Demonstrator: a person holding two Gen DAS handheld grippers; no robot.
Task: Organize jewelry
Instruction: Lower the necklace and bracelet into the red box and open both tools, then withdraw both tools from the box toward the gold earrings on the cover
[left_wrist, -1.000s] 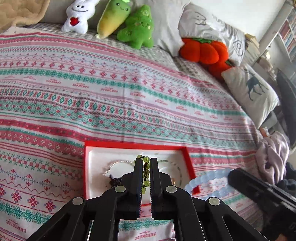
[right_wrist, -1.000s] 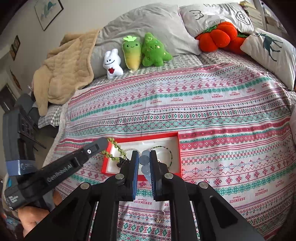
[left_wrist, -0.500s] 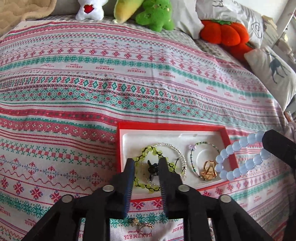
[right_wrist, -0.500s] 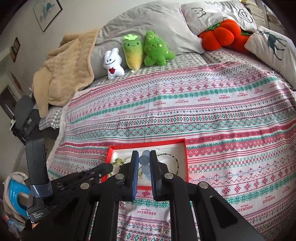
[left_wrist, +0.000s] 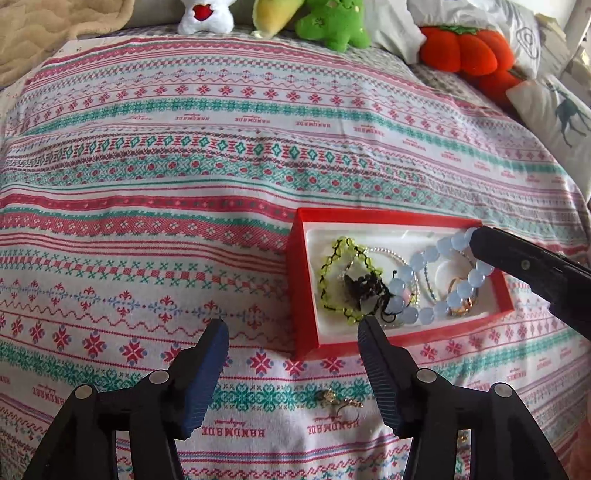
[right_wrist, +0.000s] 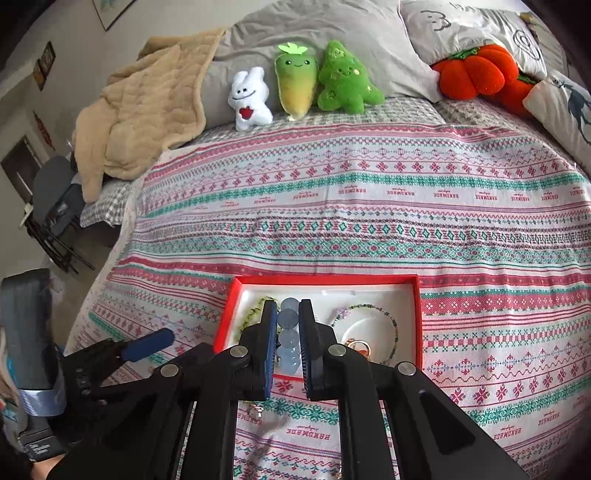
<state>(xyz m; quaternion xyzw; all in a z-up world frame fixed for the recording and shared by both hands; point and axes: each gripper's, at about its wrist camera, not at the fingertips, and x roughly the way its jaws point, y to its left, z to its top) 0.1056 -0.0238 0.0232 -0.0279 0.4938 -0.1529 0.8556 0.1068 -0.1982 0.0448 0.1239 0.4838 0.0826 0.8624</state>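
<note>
My right gripper (right_wrist: 288, 325) grips the blue bead bracelet (left_wrist: 428, 284) over the red box (left_wrist: 306, 280); left gripper (left_wrist: 291, 332) released; I should lower it clear of the green bracelet (left_wrist: 332, 280) before letting go.

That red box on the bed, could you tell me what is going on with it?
Someone is sorting jewelry into the red box. The right gripper is shut on the pale blue bead bracelet, holding it over the box. The left gripper is open beside the box. A small gold piece lies on the bedspread.
</note>
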